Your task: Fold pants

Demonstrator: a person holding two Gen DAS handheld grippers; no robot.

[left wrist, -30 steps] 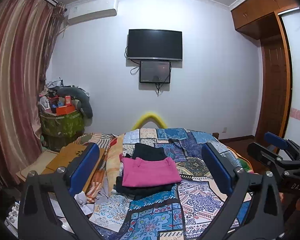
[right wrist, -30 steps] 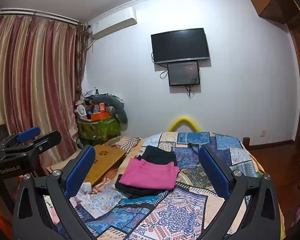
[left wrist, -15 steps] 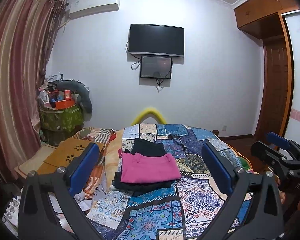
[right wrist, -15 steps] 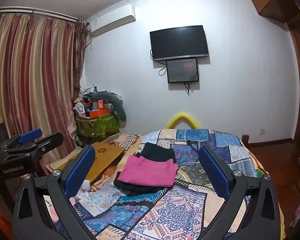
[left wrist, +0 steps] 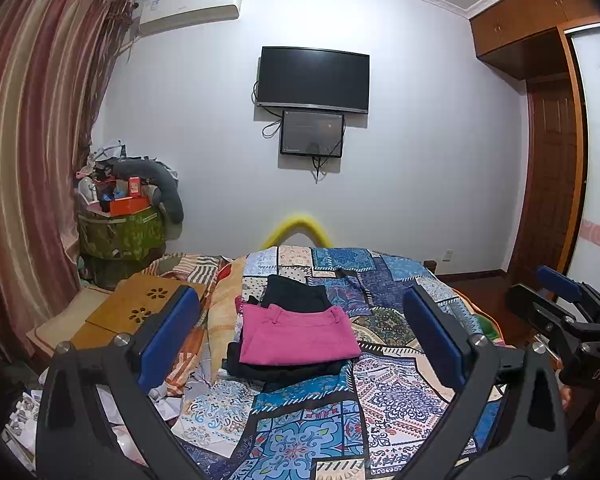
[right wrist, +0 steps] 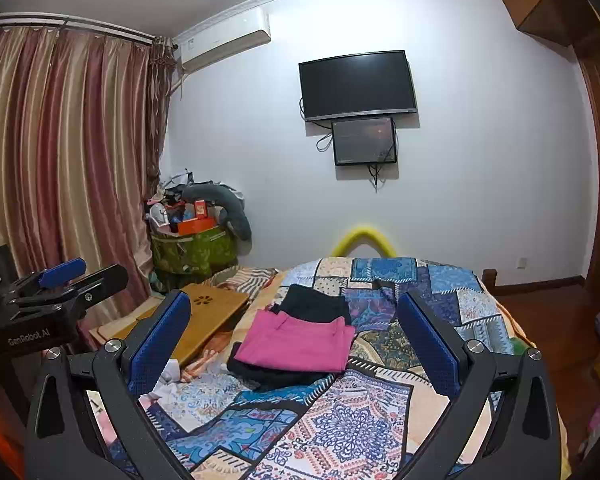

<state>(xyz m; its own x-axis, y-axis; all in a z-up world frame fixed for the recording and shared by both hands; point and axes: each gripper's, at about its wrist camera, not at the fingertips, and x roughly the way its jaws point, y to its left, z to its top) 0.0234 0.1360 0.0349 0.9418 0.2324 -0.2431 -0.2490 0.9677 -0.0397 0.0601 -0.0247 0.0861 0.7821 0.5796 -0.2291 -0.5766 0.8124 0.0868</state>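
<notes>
Folded pink pants (left wrist: 297,334) lie on top of a folded black garment (left wrist: 283,368) on the patchwork bedspread (left wrist: 380,400); another folded black garment (left wrist: 295,298) lies just behind. The same pile shows in the right wrist view, with the pink pants (right wrist: 295,344) on top. My left gripper (left wrist: 300,336) is open and empty, held above the near part of the bed, well short of the pile. My right gripper (right wrist: 293,342) is open and empty too, likewise held back from the pile. Each gripper shows at the edge of the other's view.
A wooden lap desk (left wrist: 139,312) lies left of the bed. A green box piled with clutter (left wrist: 121,228) stands by the curtain (left wrist: 27,160). A TV (left wrist: 314,80) hangs on the far wall. A wardrobe and door (left wrist: 548,200) are on the right.
Both grippers have tilted up and drawn slightly back, so the pile sits a little lower in both views. Both stay open and empty. The clothes have not moved.
</notes>
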